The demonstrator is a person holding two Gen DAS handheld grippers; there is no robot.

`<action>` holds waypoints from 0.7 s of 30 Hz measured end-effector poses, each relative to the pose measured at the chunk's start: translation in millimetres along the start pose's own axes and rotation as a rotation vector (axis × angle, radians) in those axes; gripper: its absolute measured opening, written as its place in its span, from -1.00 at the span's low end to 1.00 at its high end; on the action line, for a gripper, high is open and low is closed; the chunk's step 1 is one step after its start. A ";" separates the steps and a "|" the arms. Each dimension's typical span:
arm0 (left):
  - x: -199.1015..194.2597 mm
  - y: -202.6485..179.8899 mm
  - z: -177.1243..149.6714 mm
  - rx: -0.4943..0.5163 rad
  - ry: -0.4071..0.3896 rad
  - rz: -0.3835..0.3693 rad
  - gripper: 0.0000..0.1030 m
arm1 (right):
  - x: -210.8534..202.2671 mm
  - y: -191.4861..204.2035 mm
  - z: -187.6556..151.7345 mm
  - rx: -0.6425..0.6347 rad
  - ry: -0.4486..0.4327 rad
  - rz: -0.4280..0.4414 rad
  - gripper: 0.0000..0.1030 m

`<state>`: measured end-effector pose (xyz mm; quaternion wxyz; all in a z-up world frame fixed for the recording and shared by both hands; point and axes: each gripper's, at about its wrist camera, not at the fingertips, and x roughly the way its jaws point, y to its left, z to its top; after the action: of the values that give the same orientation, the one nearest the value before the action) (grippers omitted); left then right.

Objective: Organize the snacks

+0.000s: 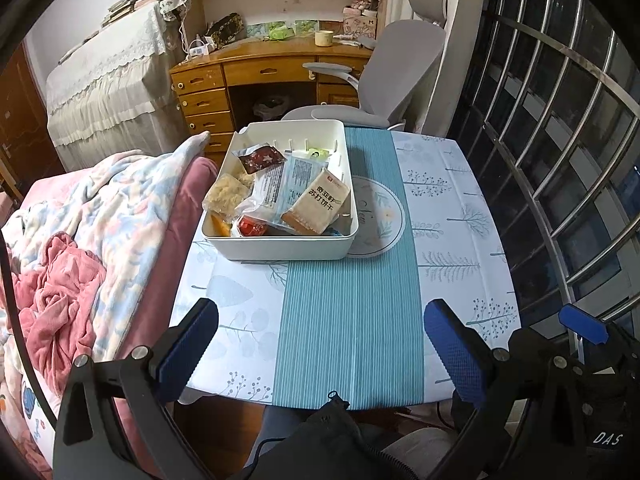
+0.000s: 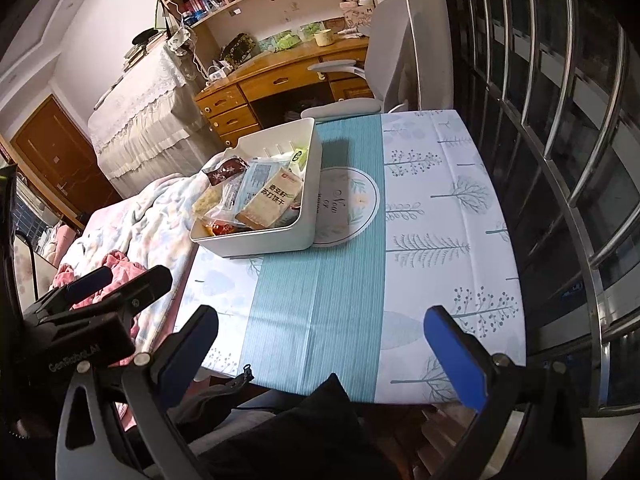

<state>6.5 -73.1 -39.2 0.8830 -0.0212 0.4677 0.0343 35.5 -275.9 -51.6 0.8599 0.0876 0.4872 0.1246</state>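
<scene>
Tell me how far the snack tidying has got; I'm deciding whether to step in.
Looks nearly done: the snack packets all lie in the white bin, though loosely piled, and none show on the tablecloth. Nothing is in hand: left tool and right tool are open. Perhaps only straightening remains.

lower snacks [image 1: 256, 230] buried, orange packet [image 1: 221, 225] half-hidden

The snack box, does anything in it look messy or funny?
Yes. The snack packets lie jumbled and overlapping in the white box, not sorted. The box also sits at the table's left edge, partly covering the round design.
</scene>
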 end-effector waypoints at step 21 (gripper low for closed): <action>8.9 -5.3 -3.9 -0.002 0.049 -0.007 0.98 | 9.9 -9.3 -0.5 0.009 0.050 -0.010 1.00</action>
<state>8.7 -78.3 -48.7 0.8712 -0.0247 0.4893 0.0313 41.1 -281.8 -62.4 0.8477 0.0857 0.5095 0.1203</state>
